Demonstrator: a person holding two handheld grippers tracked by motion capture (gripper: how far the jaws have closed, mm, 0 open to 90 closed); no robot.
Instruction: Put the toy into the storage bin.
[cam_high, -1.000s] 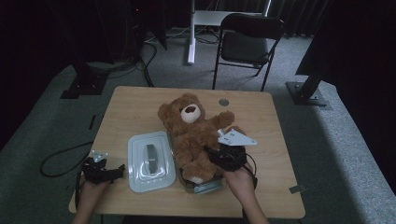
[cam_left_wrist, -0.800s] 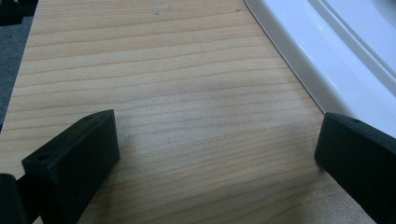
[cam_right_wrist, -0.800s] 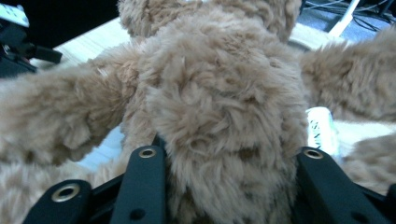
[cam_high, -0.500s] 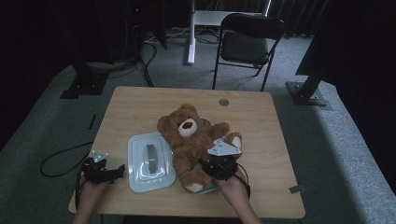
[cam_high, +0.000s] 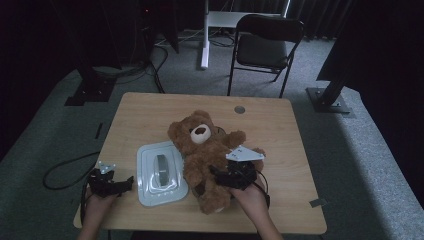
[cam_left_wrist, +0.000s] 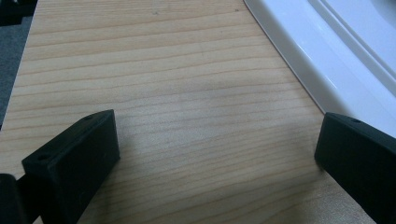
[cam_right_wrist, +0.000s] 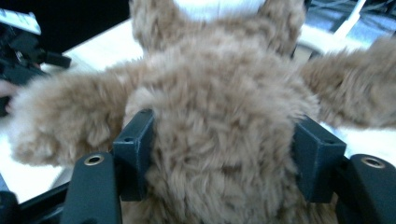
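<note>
A brown teddy bear lies on its back in the middle of the wooden table, head toward the far side. My right gripper sits at the bear's lower right. In the right gripper view the bear's furry body fills the gap between the jaws of the right gripper. Those jaws have just been opening and now stand wide beside the fur. My left gripper rests at the near left corner, open over bare wood with nothing between the jaws of the left gripper.
A white lidded container with a grey handle lies between the bear and my left gripper; its rim is close to the left gripper's right jaw. A folding chair stands behind the table. A cable lies on the floor at left.
The bear has slid toward the near edge and now lies flatter. My right gripper shifted slightly left with it. The left gripper has not moved.
</note>
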